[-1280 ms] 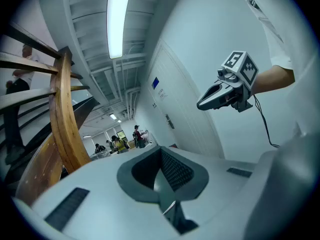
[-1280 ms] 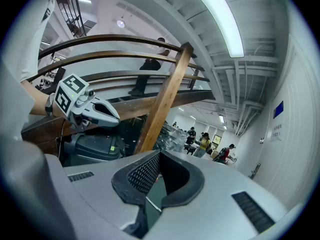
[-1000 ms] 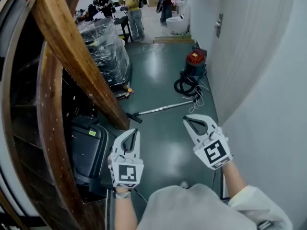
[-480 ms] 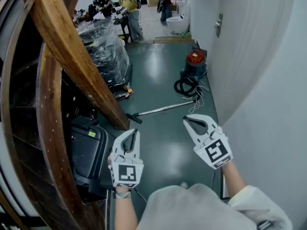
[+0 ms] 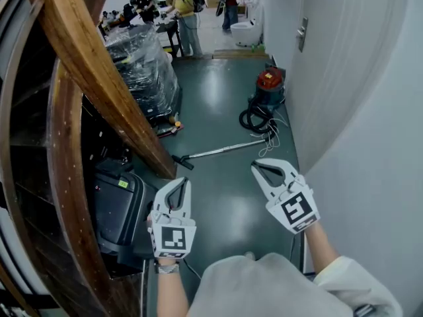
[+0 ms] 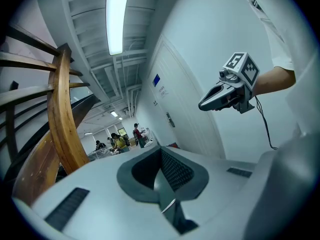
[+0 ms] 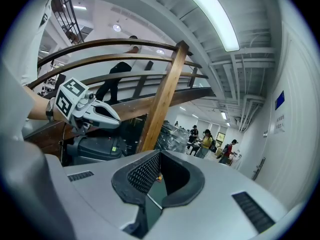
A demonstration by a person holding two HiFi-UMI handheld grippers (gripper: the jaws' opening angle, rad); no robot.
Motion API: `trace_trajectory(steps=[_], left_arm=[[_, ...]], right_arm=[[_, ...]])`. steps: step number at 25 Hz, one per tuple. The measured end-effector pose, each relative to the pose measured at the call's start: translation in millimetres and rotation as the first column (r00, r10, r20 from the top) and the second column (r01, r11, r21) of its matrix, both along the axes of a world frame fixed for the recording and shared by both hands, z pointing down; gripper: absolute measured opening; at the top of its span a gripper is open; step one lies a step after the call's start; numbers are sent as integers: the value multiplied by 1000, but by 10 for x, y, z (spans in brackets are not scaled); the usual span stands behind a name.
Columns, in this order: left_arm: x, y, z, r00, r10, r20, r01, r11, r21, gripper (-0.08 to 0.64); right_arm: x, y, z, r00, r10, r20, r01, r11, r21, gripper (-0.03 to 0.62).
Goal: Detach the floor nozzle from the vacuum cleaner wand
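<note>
A red vacuum cleaner (image 5: 269, 84) stands far off by the right wall, with its black hose (image 5: 254, 119) coiled in front of it. The metal wand (image 5: 221, 150) lies on the green floor. Its black floor nozzle (image 5: 183, 162) sits on the wand's left end, beside the wooden beam. My left gripper (image 5: 182, 181) and right gripper (image 5: 254, 166) hover side by side, well short of the wand, both shut and empty. The left gripper view has the right gripper (image 6: 225, 91) at upper right; the right gripper view has the left gripper (image 7: 90, 111) at left.
A slanted wooden stair beam (image 5: 99, 71) and curved rail fill the left. A black case (image 5: 122, 207) sits under them. A plastic-wrapped stack (image 5: 145, 61) stands further back. A white wall with a door (image 5: 330, 65) runs along the right. Several people stand at the far end.
</note>
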State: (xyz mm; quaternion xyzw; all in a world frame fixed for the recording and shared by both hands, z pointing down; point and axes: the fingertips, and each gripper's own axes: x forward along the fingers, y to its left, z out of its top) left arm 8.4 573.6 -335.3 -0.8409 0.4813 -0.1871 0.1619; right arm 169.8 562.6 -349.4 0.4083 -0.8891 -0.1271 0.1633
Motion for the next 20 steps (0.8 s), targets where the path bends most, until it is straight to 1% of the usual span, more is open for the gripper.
trace_trajectory(steps=[7, 12, 17, 20], left_arm=[[136, 12, 203, 999, -46, -21, 46, 998, -37, 0], [164, -127, 331, 997, -67, -33, 65, 996, -53, 0], [135, -539, 482, 996, -75, -38, 72, 995, -63, 0], [58, -904, 510, 997, -69, -22, 68, 996, -57, 0]], right_arm=[[203, -15, 178, 999, -39, -10, 38, 999, -39, 28], [265, -177, 279, 998, -57, -21, 56, 997, -54, 28], [265, -588, 397, 998, -48, -32, 46, 997, -59, 28], [176, -965, 414, 999, -42, -27, 41, 998, -49, 28]])
